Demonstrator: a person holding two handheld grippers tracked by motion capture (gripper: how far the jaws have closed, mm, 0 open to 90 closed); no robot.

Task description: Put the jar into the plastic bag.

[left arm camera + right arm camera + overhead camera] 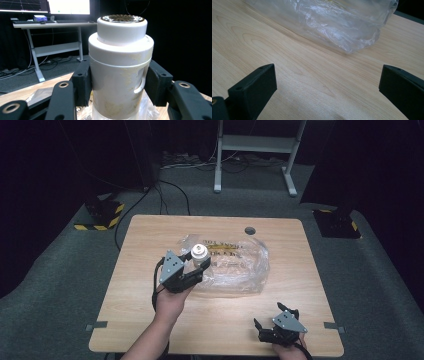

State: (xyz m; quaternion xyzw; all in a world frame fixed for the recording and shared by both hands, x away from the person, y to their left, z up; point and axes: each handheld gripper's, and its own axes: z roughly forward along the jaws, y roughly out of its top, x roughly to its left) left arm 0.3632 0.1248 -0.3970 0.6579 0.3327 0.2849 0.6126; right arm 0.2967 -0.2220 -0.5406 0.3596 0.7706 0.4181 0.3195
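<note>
A white plastic bottle (pixel 120 72) with a stepped cap and a dark ribbed top stands upright between the jaws of my left gripper (pixel 117 82), which is shut on its body. In the high view the bottle (pixel 200 254) is held over the left part of a crumpled clear plastic bag (pixel 235 265) that lies in the middle of the table, with the left gripper (pixel 199 269) just below it. My right gripper (pixel 276 317) rests near the table's front right edge, open, with bare wood between its jaws. The plastic bag (pixel 332 22) lies ahead of it.
The wooden table (pixel 150 295) has a small round hole (pixel 250 230) near its far edge. Beyond it on the grey carpet stand a white desk frame (pixel 255 155), cables, and two black stands with yellow-striped bases (pixel 102 215).
</note>
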